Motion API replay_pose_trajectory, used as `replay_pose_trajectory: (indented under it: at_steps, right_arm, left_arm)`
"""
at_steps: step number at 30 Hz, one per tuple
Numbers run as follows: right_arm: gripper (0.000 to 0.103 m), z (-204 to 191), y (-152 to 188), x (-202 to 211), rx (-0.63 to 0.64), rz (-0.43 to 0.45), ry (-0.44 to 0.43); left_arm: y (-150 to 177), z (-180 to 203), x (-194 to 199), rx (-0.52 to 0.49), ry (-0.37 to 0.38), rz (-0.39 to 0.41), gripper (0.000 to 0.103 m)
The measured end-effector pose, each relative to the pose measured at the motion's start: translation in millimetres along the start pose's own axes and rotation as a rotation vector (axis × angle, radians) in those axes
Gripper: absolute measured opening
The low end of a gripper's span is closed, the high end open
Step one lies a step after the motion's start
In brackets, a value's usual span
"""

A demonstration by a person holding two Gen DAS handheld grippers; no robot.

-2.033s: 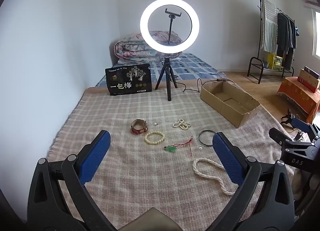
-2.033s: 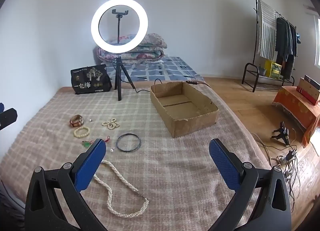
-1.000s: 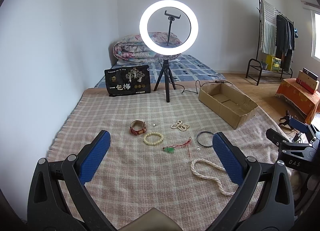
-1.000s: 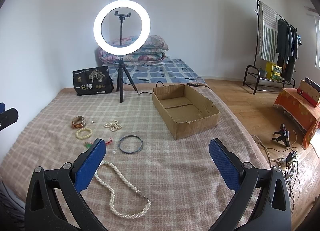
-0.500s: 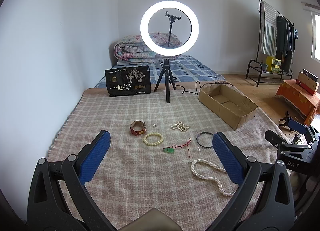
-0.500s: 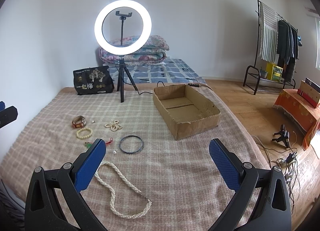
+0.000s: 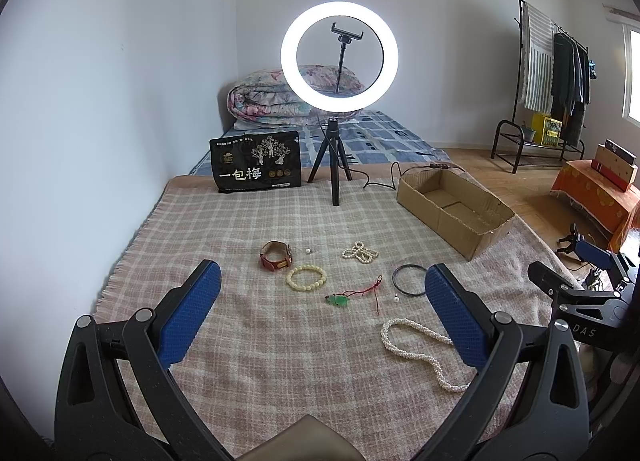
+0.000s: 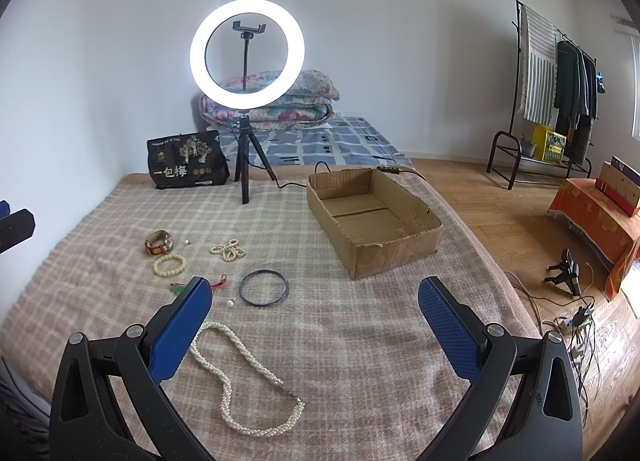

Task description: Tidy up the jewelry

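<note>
Jewelry lies on a plaid blanket (image 7: 280, 361): a long white pearl necklace (image 7: 416, 349) (image 8: 240, 373), a dark bangle (image 7: 408, 279) (image 8: 264, 287), a cream bead bracelet (image 7: 306, 278) (image 8: 169, 264), a red-brown watch (image 7: 276, 256) (image 8: 159, 242), a green pendant on red cord (image 7: 352, 296), a small pearl cluster (image 7: 360, 252) (image 8: 228, 249) and loose pearls. An empty cardboard box (image 7: 454, 203) (image 8: 374, 217) sits to the right. My left gripper (image 7: 320, 301) and right gripper (image 8: 314, 313) are open, empty, held above the blanket's near side.
A lit ring light on a tripod (image 7: 339, 57) (image 8: 247, 53) stands at the blanket's far edge beside a black bag (image 7: 256, 167). A folded quilt (image 7: 280, 97) lies behind. A clothes rack (image 8: 556, 73), an orange-covered stand (image 8: 596, 217) and floor cables (image 8: 576, 313) are at right.
Both views have shifted only slightly; the scene sits a touch lower and farther. No jewelry has moved and both grippers stay open.
</note>
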State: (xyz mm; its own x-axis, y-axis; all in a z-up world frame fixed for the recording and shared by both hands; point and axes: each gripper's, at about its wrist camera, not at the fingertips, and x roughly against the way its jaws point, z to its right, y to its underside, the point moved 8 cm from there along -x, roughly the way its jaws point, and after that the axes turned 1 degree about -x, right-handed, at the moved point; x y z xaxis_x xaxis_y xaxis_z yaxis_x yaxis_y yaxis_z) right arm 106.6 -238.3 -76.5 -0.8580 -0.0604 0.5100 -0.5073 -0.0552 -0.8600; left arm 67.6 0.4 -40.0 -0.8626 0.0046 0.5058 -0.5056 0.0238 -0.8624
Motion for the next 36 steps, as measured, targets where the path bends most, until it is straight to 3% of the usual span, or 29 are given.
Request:
replay_pose_trajectory:
  at_steps: [36]
  right_arm:
    - [0.102, -6.2, 0.1, -5.1, 0.017, -0.022, 0.017]
  left_arm:
    - [-5.3, -4.8, -8.8, 0.017, -0.026, -0.001, 0.103]
